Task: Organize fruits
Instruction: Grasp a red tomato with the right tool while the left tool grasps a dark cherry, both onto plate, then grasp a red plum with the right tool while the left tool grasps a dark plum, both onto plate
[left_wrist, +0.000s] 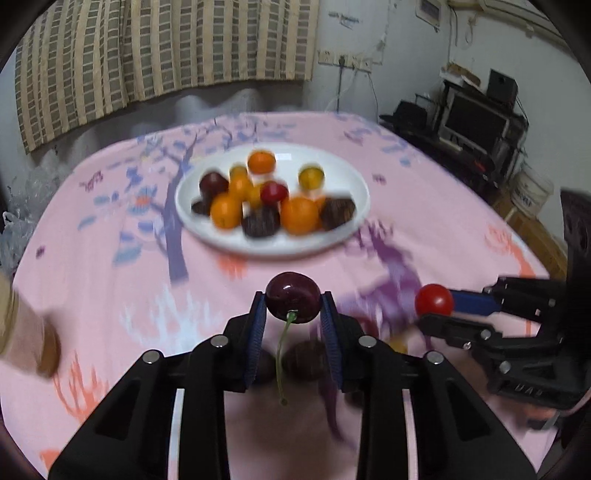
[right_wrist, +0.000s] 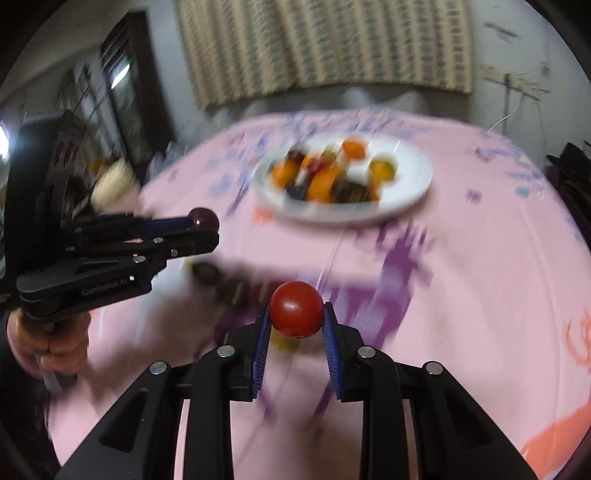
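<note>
Fruit piled on round white ceramic plate (left_wrist: 334, 236) mid-table: orange mandarins (left_wrist: 299, 215), dark chocolatey pieces, yellow one behind, all blurred. Pink printed tablecloth (left_wrist: 110, 288) around it; a few loose dark fruits lie near the grippers. Left gripper (left_wrist: 293, 308) pinches dark-red round cherry (left_wrist: 293, 296), green stem hanging down toward camera. Right gripper (right_wrist: 297, 317) pinches small red round tomato (right_wrist: 296, 309). Both held above cloth, short of plate, nothing between.
</note>
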